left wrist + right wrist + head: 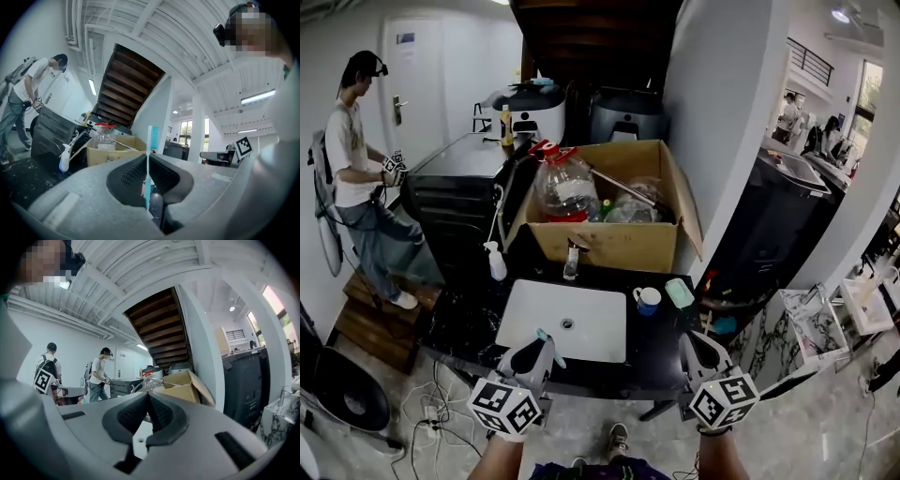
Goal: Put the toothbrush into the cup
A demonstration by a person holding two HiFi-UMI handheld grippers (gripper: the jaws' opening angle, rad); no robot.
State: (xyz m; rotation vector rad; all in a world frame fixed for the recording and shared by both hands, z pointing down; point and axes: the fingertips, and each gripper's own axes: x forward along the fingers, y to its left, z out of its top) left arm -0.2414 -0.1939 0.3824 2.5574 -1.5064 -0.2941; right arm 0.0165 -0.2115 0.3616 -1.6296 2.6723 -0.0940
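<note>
My left gripper [536,349] is shut on a light-blue toothbrush [150,159], which stands upright between the jaws with its bristle head on top. In the head view the toothbrush [549,338] pokes out over the near edge of the white sink [567,321]. The white cup with a blue base [648,300] stands on the dark counter to the right of the sink, apart from both grippers. My right gripper [701,349] hovers at the counter's front right, shut with nothing between its jaws [147,401].
A cardboard box [609,234] full of bottles stands behind the faucet [572,258]. A white spray bottle [496,262] is left of the sink, a green soap dish [680,293] right of the cup. A person [356,178] stands at far left. Cables lie on the floor.
</note>
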